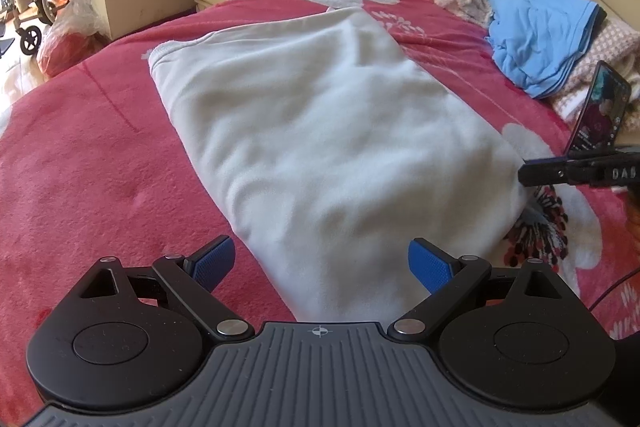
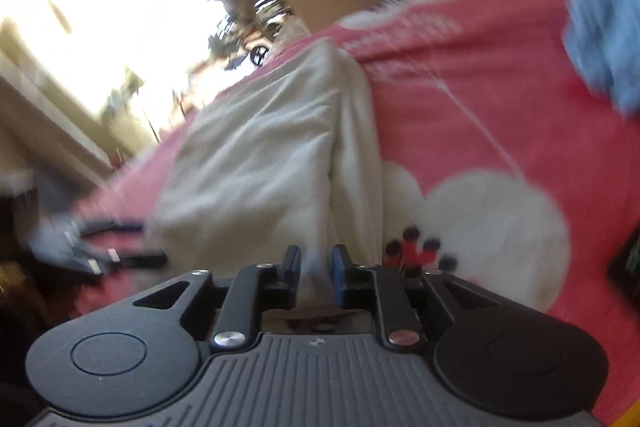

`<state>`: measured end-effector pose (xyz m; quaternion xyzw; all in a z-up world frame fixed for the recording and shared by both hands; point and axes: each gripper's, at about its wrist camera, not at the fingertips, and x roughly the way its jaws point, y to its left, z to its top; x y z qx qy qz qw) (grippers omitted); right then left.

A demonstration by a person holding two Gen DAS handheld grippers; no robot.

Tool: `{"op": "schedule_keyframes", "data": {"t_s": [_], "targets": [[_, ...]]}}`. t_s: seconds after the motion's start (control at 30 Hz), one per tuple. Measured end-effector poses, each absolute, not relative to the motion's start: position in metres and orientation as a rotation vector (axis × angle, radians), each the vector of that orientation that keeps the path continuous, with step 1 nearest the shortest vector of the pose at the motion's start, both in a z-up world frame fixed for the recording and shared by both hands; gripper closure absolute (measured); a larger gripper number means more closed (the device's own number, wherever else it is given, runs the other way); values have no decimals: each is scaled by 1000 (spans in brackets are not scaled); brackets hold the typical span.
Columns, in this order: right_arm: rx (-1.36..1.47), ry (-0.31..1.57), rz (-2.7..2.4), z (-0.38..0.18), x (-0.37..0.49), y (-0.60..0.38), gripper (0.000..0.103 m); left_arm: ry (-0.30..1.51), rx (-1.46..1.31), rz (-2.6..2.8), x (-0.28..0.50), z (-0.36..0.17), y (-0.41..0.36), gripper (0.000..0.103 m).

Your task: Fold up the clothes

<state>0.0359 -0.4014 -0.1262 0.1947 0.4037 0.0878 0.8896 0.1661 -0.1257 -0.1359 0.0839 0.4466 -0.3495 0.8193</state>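
Pink floral bed (image 1: 80,155) carries the white garment (image 1: 320,131), folded into a long strip. Left claw (image 1: 322,263) hangs wide over its near end, while right claw (image 2: 316,259), narrow, seems to pinch the side edge; next likely calls for folding it across.

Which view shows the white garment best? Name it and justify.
Left wrist view: the white garment lies sharp and almost whole on the red blanket. The right wrist view shows it blurred, its near edge between the right tool's fingers.
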Motion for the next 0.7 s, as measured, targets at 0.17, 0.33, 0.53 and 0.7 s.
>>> {"op": "schedule_keyframes", "data": {"t_s": [0.17, 0.33, 0.53, 0.7], "targets": [[257, 833, 178, -128, 43, -388, 77, 949, 182, -747, 165, -136, -125, 8], [344, 859, 212, -138, 46, -402, 83, 952, 178, -740, 166, -136, -124, 8], [786, 881, 249, -161, 45, -446, 95, 953, 183, -747, 166, -136, -125, 8], [1054, 795, 166, -173, 27, -473, 88, 958, 187, -742, 167, -136, -124, 8]]}}
